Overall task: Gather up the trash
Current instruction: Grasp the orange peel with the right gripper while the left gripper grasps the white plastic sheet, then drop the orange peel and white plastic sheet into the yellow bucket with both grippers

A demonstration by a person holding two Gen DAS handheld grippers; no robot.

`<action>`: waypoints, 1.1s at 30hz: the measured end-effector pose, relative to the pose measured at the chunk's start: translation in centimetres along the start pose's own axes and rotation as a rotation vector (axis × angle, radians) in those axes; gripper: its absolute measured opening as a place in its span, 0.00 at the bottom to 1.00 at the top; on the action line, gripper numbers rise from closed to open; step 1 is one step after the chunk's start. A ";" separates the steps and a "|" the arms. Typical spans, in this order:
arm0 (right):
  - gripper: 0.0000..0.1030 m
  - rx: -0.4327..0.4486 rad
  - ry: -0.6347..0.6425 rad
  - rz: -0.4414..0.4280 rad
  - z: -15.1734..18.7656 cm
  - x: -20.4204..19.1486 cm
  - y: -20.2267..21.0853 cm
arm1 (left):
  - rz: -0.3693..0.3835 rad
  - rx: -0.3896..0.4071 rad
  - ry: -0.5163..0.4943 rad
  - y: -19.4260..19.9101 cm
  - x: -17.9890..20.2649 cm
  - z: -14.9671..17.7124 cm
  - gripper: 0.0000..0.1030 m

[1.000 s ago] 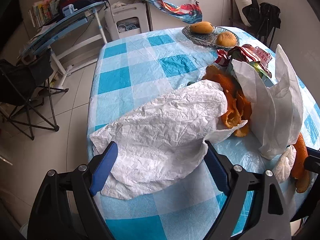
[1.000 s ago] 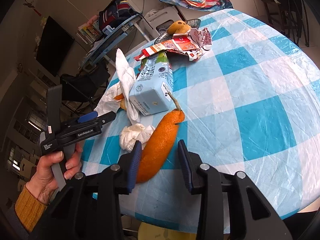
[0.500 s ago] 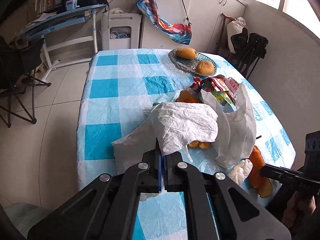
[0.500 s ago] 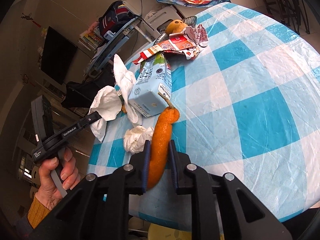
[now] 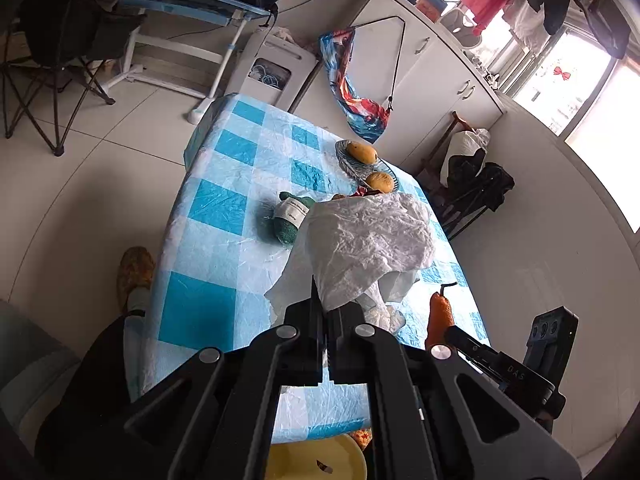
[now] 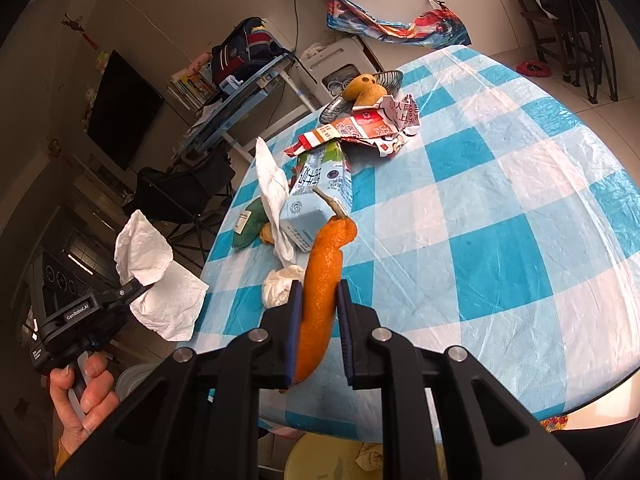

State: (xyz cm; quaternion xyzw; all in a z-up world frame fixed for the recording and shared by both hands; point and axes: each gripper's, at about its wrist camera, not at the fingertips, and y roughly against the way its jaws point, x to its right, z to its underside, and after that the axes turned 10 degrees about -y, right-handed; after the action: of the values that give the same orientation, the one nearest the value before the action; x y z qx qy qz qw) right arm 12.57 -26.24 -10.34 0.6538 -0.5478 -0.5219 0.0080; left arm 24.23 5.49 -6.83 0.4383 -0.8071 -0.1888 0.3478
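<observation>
We hold the left claw (image 5: 325, 322) closed on a corner of a white crumpled tissue sheet (image 5: 372, 240), and in the right wrist view this sheet (image 6: 154, 276) hangs in the air beside the edge of the surface (image 6: 500, 208), clear of the blue and white checked cloth. The right claw (image 6: 318, 312) has just been closing, and its blue pads press from both sides on a long orange peel (image 6: 322, 280), whose stem end points up toward the far side of the surface. A hand (image 6: 82, 396) grips the handle of the left claw at the lower left.

On the surface behind the peel lies a light blue milk carton (image 6: 316, 200) on its side, with a standing white tissue (image 6: 272, 196) touching it on the left. A small white tissue ball (image 6: 278, 286) lies just beside the right claw's left pad. A torn red and white wrapper (image 6: 368, 128) lies beyond the carton, and a green pouch with a white label (image 6: 248, 226) lies near the left edge. A dish with fruit (image 5: 366, 160) stands at the far side. A yellow bin (image 5: 316, 460) shows under the near edge, low in both views.
</observation>
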 end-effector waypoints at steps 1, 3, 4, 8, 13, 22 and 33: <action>0.18 0.001 -0.003 -0.010 0.0 -0.1 0.2 | 0.002 0.001 0.000 0.3 0.2 0.3 0.02; 0.18 0.004 -0.005 -0.028 -0.1 -0.3 0.6 | 0.006 0.003 -0.003 1.0 0.7 1.0 0.03; 0.18 0.007 -0.005 -0.037 -0.1 -0.5 0.8 | 0.009 0.003 -0.003 1.2 0.9 1.3 0.03; 0.18 0.014 0.017 -0.072 0.1 -1.5 1.5 | 0.016 -0.005 -0.011 1.9 2.1 2.5 0.03; 0.18 0.015 0.058 -0.108 0.9 -2.7 2.8 | -0.013 -0.010 -0.059 3.2 4.1 4.1 0.03; 0.18 -0.094 0.109 -0.083 5.5 -3.0 4.1 | -0.027 -0.017 -0.142 5.8 7.0 7.7 0.03; 0.22 -0.283 0.166 -0.022 11.1 -3.9 3.9 | -0.025 0.007 -0.137 9.0 7.5 10.0 0.03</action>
State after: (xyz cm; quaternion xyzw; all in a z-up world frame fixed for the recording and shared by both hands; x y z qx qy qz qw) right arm 2.73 -18.76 -10.52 0.6931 -0.4588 -0.5382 0.1395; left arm 9.03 4.13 -5.23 0.4353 -0.8241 -0.2200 0.2878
